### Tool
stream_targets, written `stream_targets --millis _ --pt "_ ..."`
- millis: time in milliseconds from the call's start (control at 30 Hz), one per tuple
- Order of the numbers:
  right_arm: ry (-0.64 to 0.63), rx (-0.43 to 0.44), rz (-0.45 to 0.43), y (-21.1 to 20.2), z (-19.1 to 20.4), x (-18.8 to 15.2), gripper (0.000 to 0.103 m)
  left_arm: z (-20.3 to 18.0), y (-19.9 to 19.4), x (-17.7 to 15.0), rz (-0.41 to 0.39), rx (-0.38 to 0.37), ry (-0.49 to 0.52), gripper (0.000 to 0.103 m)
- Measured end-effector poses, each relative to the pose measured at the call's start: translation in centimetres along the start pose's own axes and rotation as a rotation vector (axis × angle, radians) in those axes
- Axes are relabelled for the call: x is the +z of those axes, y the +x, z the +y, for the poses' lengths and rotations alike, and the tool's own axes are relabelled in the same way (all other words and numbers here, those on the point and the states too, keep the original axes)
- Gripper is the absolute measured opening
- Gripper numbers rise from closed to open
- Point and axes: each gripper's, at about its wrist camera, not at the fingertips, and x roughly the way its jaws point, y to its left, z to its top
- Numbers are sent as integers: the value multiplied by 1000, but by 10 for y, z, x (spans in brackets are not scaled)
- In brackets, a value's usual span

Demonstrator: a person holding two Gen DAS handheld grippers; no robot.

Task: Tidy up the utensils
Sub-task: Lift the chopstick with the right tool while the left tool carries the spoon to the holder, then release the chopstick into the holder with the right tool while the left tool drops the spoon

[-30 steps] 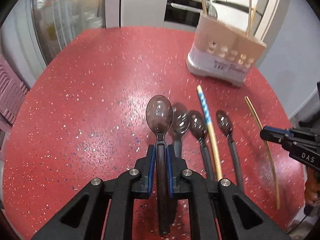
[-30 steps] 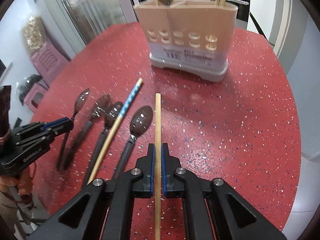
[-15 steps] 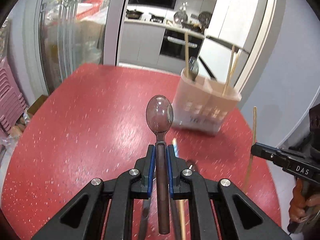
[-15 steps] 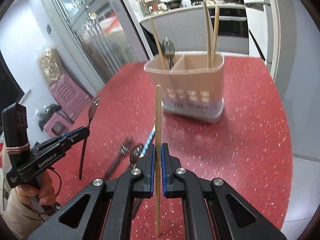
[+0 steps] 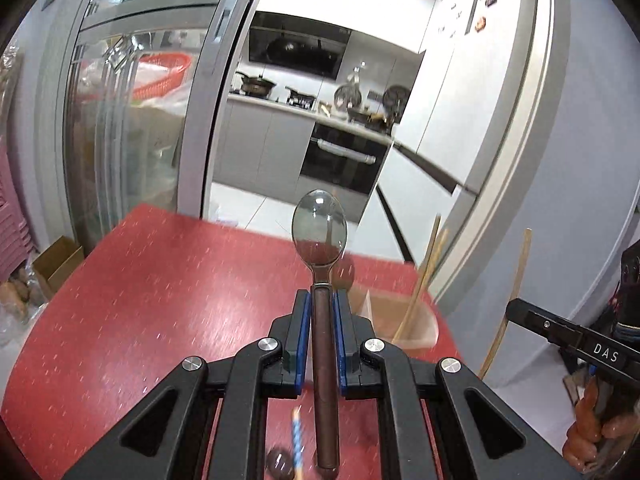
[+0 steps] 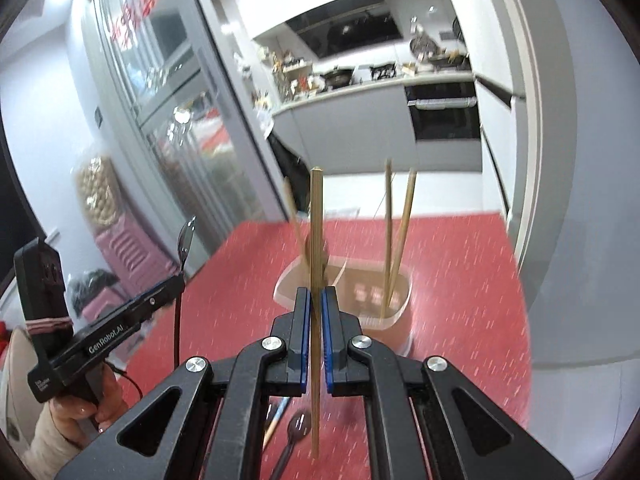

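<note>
The fingers (image 5: 302, 332) of the left gripper (image 5: 321, 334) are pinching the dark handle of a clear-bowled spoon (image 5: 320, 232), which stands upright with its bowl raised above the utensil holder (image 5: 416, 320). Over on the other side, the fingers (image 6: 329, 328) of the right gripper (image 6: 315, 330) are clamped on a single wooden chopstick (image 6: 316, 216), also upright, its top end well above the holder's (image 6: 396, 304) rim and its lower end hanging free below the fingers.

The holder is a beige two-compartment caddy sitting on the red speckled bench (image 6: 460, 280), just beyond both grippers. Two wooden chopsticks (image 6: 398, 236) lean out of its right-hand compartment; another stick (image 6: 294, 216) and what looks like a spoon bowl, too blurred to be sure, rise from the left-hand one. From the right wrist view the held chopstick lines up with the holder's left side.

Nearer than the holder, below the grippers, a blue-and-white patterned chopstick (image 5: 297, 444) and a dark spoon (image 6: 298, 426) lie flat on the bench. Beyond the holder, past the bench's far edge, a kitchen with a black oven (image 5: 344, 160) is visible.
</note>
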Motion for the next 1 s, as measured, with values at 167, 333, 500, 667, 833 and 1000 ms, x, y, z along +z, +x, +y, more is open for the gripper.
stream_targets --millis 167,333,500,667,833,1000 --pt "0 -25 -55 6 -2 36 6 -7 25 28 -52 -2 -16 36" --pt "3 -31 -85 18 -6 60 6 -17 49 37 -80 -7 -3 36" --pt "10 -44 -125 31 -12 77 6 -28 73 41 -117 7 39 36" --pt "11 -58 -152 46 -18 80 6 -24 96 36 -143 9 12 36" --pt "-2 -68 -175 61 -22 76 6 -18 114 26 -160 25 1 36" --pt "-36 -81 -186 78 -22 66 6 -18 127 13 -176 56 33 36"
